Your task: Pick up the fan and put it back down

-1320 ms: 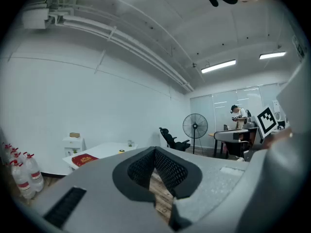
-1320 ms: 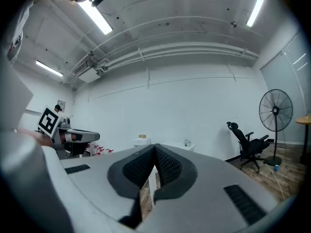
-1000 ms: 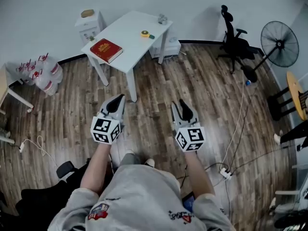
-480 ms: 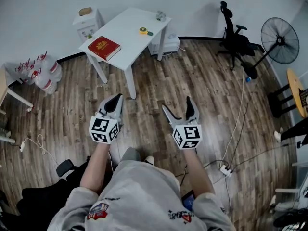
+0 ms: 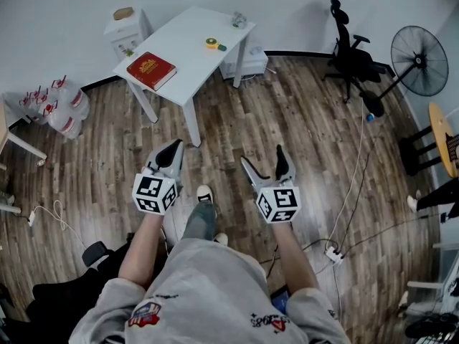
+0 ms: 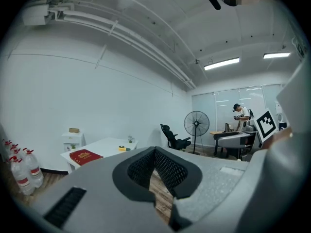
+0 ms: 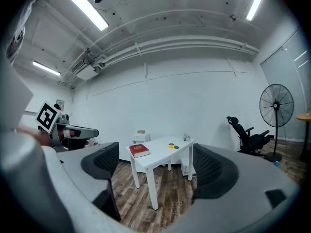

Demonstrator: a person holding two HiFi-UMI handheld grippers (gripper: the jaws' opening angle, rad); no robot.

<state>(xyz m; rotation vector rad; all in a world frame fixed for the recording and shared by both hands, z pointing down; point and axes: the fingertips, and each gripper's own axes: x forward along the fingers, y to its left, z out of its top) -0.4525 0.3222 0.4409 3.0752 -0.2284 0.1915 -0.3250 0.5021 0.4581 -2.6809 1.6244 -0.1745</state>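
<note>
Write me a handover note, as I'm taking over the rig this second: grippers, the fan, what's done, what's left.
Left gripper: fingers together, empty.
Right gripper: fingers have just opened wide, nothing between them.
Fan: upright on the floor at the far right, beside the office chair, well away from both grippers.
Done: nothing yet, fan untouched.
Left: go over, pick it up, set it back down.

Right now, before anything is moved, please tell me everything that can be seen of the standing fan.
The fan is a black pedestal fan that looks like metal and plastic. It has a large round wire cage on a thin pole above a round base. It stands upright at the right side of the room, beside the black office chair. Only the wooden floor touches it. Whether the blades turn cannot be told.
</note>
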